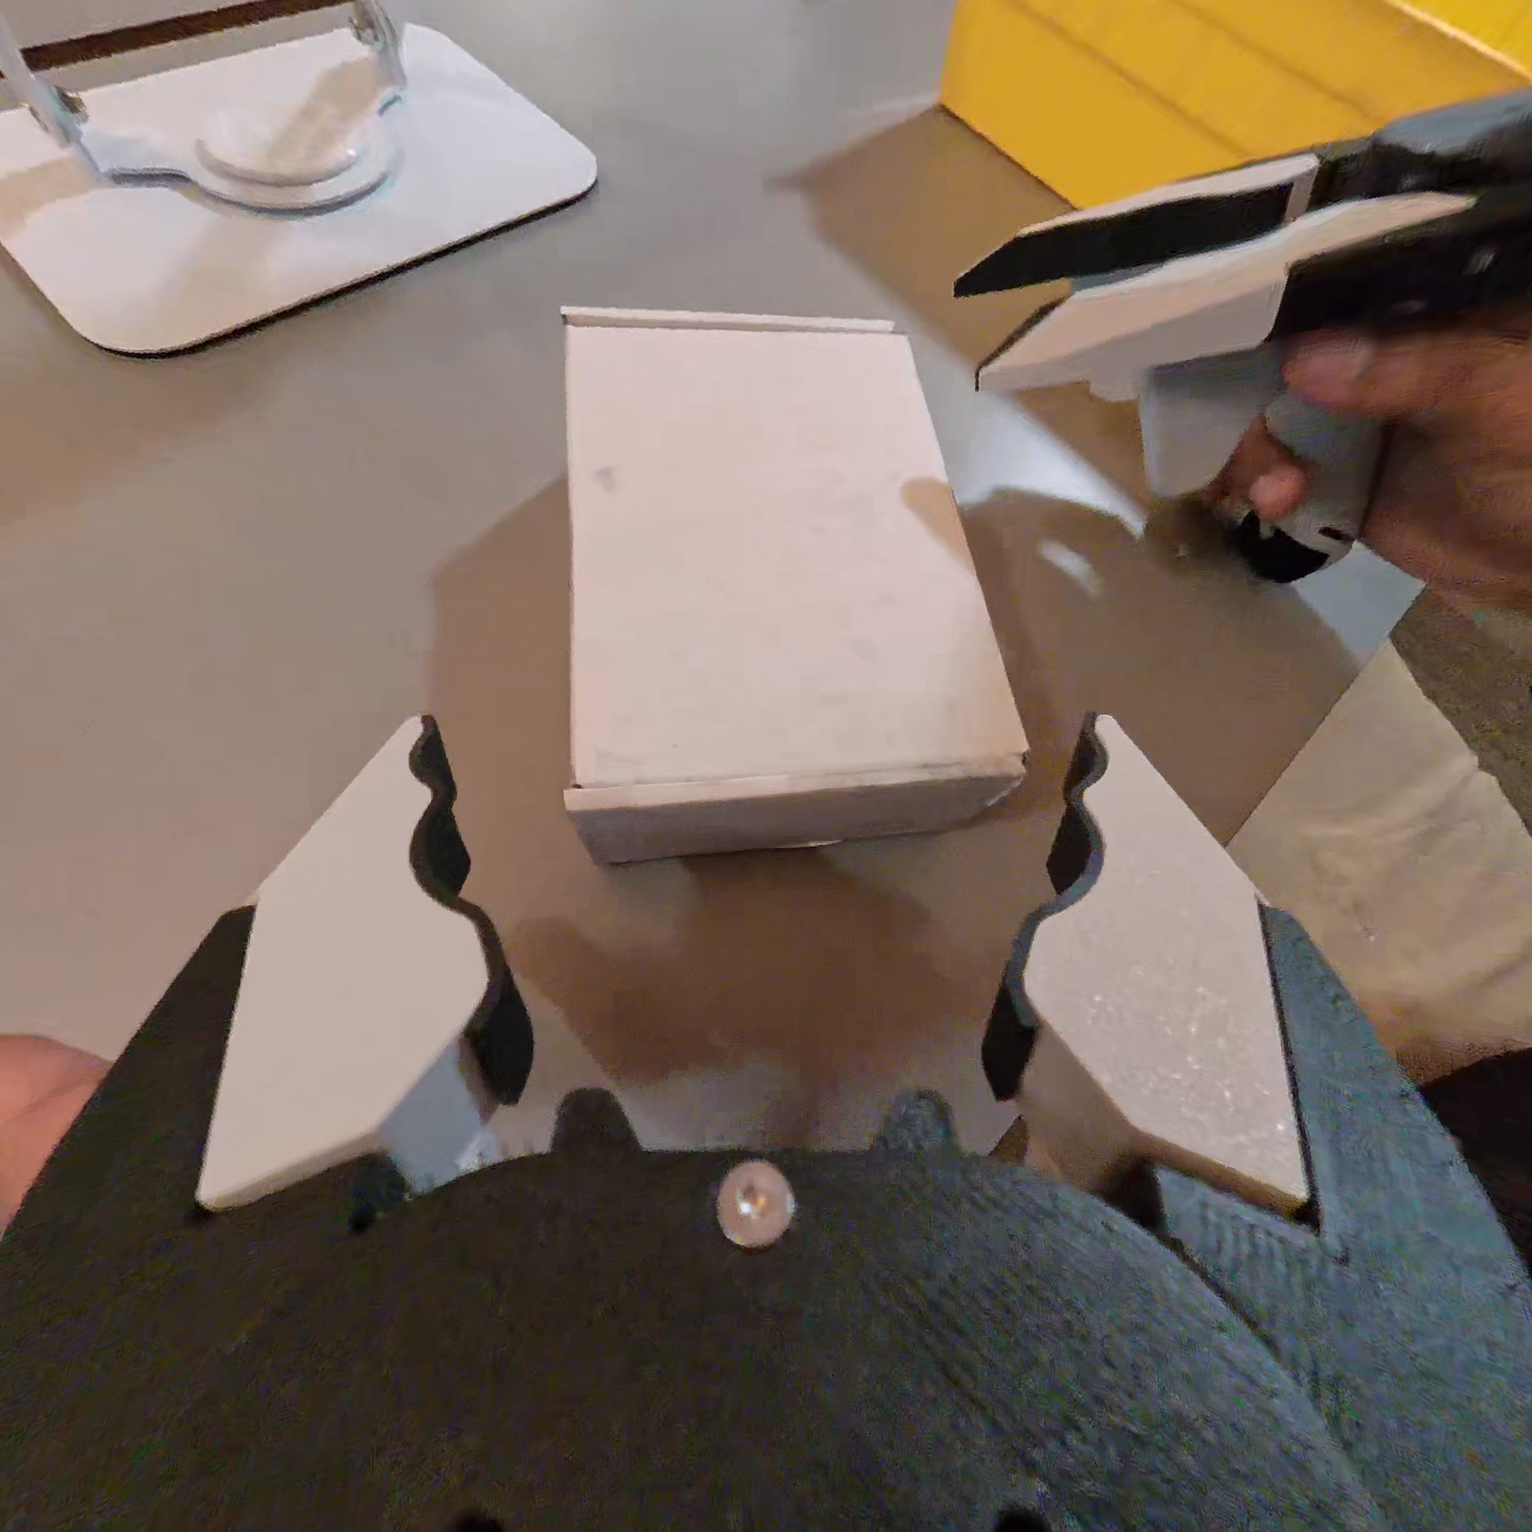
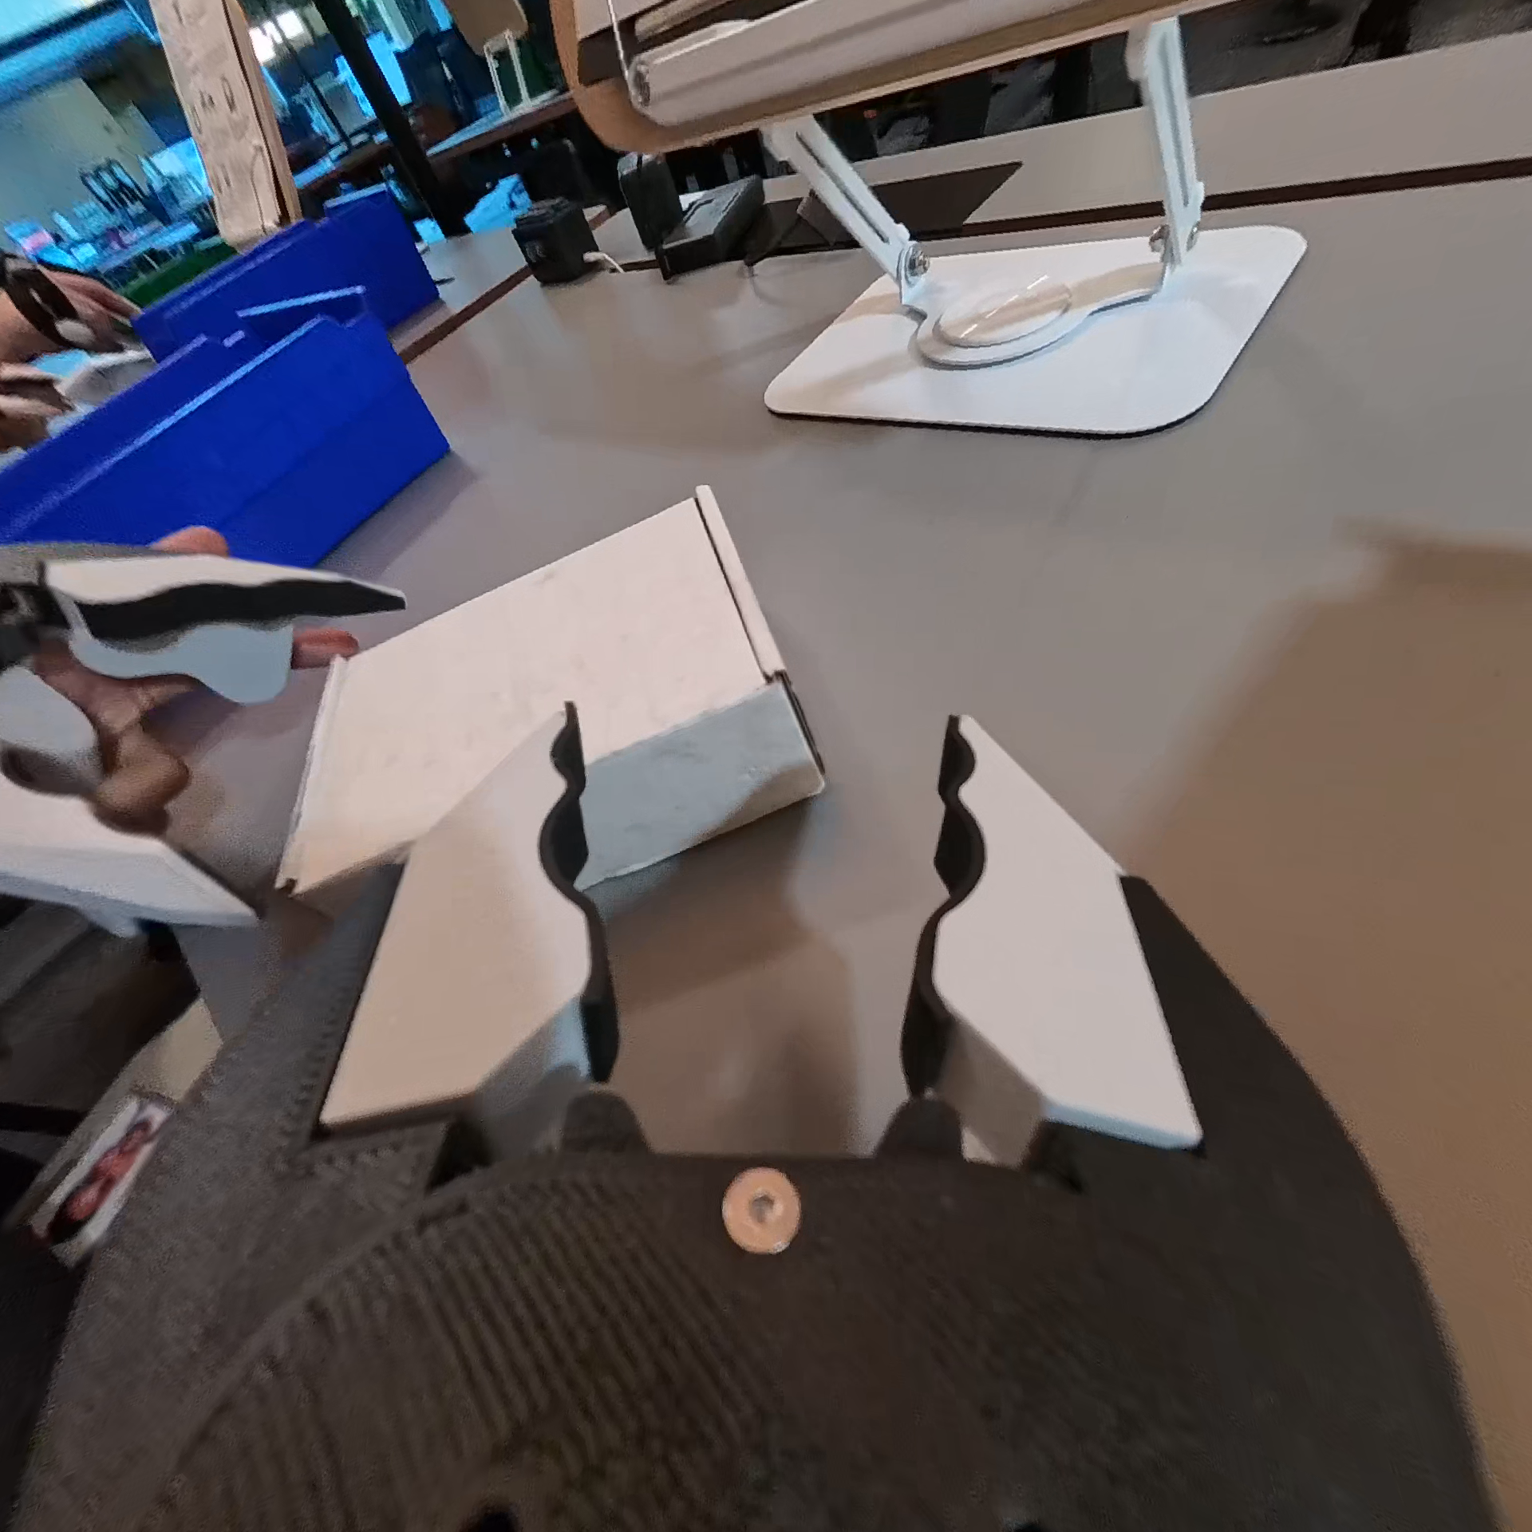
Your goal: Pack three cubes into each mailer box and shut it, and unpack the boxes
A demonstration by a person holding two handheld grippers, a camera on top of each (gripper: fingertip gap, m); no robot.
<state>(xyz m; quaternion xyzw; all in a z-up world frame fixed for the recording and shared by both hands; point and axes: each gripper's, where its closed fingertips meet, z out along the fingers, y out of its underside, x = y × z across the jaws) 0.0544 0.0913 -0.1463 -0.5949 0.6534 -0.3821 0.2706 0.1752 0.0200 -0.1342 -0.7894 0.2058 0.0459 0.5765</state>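
At far left in the right wrist view, open blue plastic bins (image 2: pixel 249 448) sit on the grey table (image 2: pixel 1078 663), probably stock for cubes, though none show. Next, the left gripper (image 1: pixel 758 746) hovers low just before the closed white cardboard mailer box (image 1: pixel 771 572), its white fingers spread wider than the box's short end and holding nothing, seemingly lined up to straddle or steady it. The box lies flat mid-table, lid down, between both tools. Behind it stands a white metal stand base (image 1: pixel 273 191). To the right, the right gripper (image 2: pixel 758 729) hangs beside the box's corner, fingers well apart and empty, likely ready to lift the lid. A yellow bin (image 1: pixel 1202 83) sits farthest right.
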